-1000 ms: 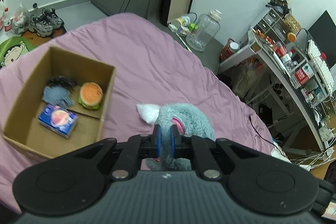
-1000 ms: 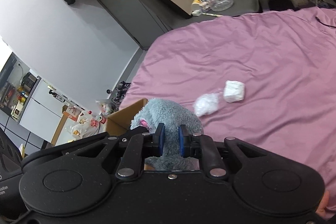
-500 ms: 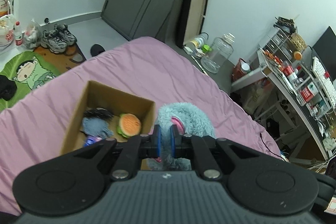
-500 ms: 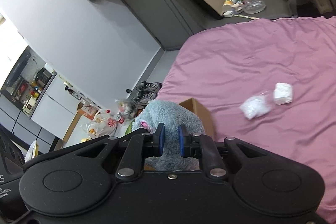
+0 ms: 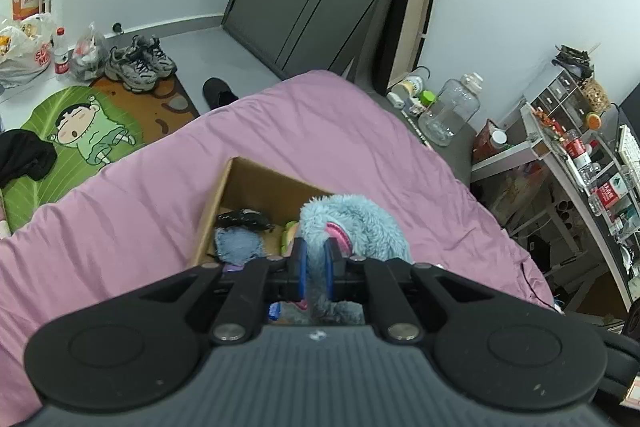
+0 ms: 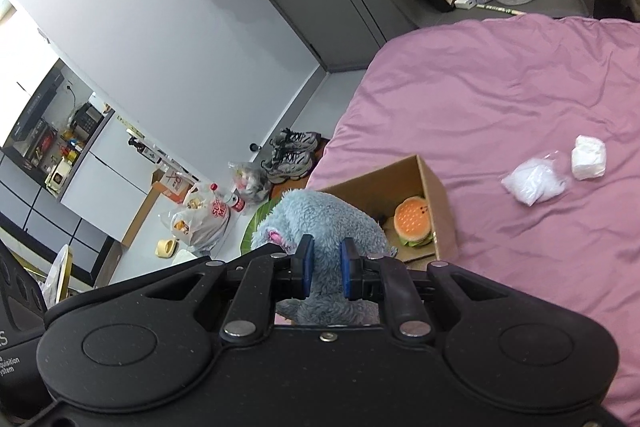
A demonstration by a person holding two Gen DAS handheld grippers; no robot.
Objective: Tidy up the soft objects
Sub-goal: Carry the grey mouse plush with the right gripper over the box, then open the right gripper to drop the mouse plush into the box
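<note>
Fluffy plush toy (image 5: 352,223), matt cardboard box (image 6: 434,203)

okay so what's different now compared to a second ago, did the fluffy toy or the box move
Both grippers, left and right, carried the blue plush toward the box; it now hangs over the box's open top, where earlier it was above the bedspread beside it. Both pairs of jaws stayed clamped on the plush. The box, the burger toy inside it and the two white packets stayed put.
</note>
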